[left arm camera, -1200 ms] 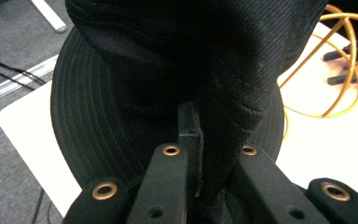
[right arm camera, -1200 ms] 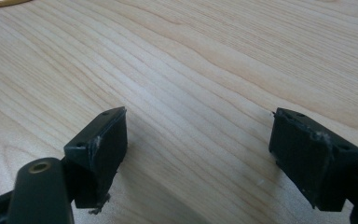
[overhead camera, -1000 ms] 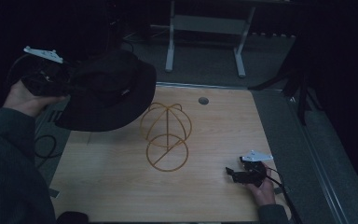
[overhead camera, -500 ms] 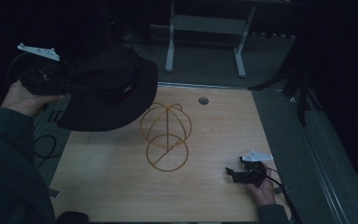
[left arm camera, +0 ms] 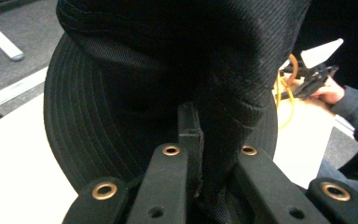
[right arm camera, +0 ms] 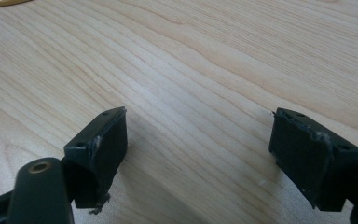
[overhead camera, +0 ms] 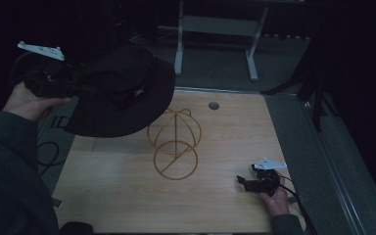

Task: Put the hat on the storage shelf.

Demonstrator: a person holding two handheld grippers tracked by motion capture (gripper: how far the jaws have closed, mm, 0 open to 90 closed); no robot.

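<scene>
A black brimmed hat [overhead camera: 120, 95] hangs in the air above the table's far left, its brim overlapping the top of a gold wire hat stand [overhead camera: 175, 142] that stands mid-table. My left gripper [overhead camera: 78, 88] is shut on the hat's fabric; in the left gripper view the jaws pinch a fold of the hat [left arm camera: 168, 84] between them. My right gripper [overhead camera: 242, 182] rests low at the table's near right, open, its pads [right arm camera: 103, 140] wide apart over bare wood with nothing between them.
The wooden table [overhead camera: 127, 196] has a small round hole [overhead camera: 214, 105] near its far edge. A metal frame [overhead camera: 215, 29] stands on the floor beyond it. A dark stand [overhead camera: 313, 83] sits off the right side. Cables trail at the left edge.
My left gripper has carried the hat slightly up and toward the wire stand. The right gripper has stayed in place.
</scene>
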